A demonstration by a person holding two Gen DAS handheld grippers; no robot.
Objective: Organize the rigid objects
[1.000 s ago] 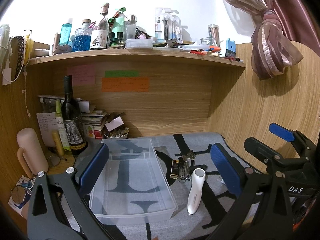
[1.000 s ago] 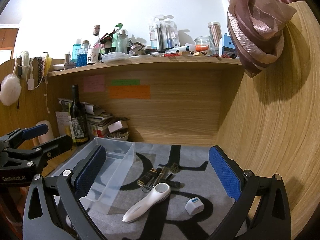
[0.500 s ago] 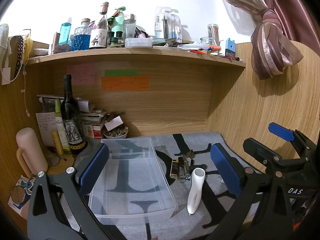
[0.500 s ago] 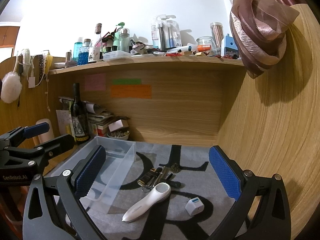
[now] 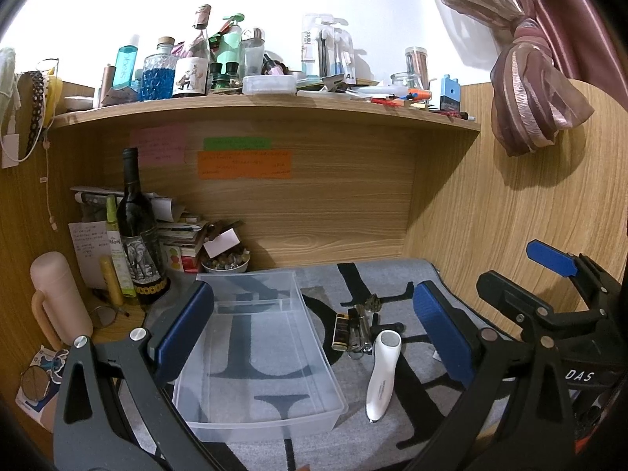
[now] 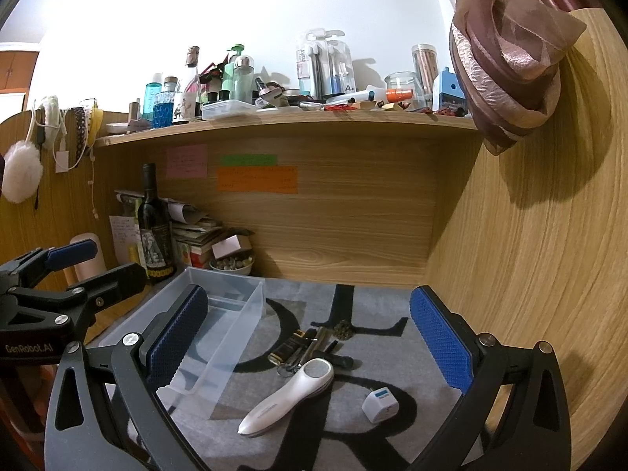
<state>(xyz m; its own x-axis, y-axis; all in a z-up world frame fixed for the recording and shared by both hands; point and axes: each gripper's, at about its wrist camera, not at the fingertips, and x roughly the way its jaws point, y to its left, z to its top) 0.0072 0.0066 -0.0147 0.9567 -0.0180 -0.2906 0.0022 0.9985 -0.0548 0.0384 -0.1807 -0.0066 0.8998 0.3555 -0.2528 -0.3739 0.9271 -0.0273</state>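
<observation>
A clear plastic bin [image 5: 251,420] [image 6: 235,329] sits empty on the grey lettered mat. Right of it lie a white handheld device [image 5: 382,376] [image 6: 288,398], a dark lighter and a bunch of keys [image 5: 355,331] [image 6: 302,347], and a small white cube charger [image 6: 381,404]. My left gripper [image 5: 314,337] is open and empty, above the bin's right side. My right gripper [image 6: 310,337] is open and empty, above the white device and keys. Each gripper shows at the edge of the other's view.
A wine bottle [image 5: 137,235], a pink flask [image 5: 59,306], stacked papers and a small bowl [image 5: 225,263] crowd the back left corner. A cluttered shelf [image 5: 274,106] runs overhead. Wooden walls close the back and right [image 6: 530,255].
Both views have shifted only slightly; the right gripper has dropped a little. No object has moved.
</observation>
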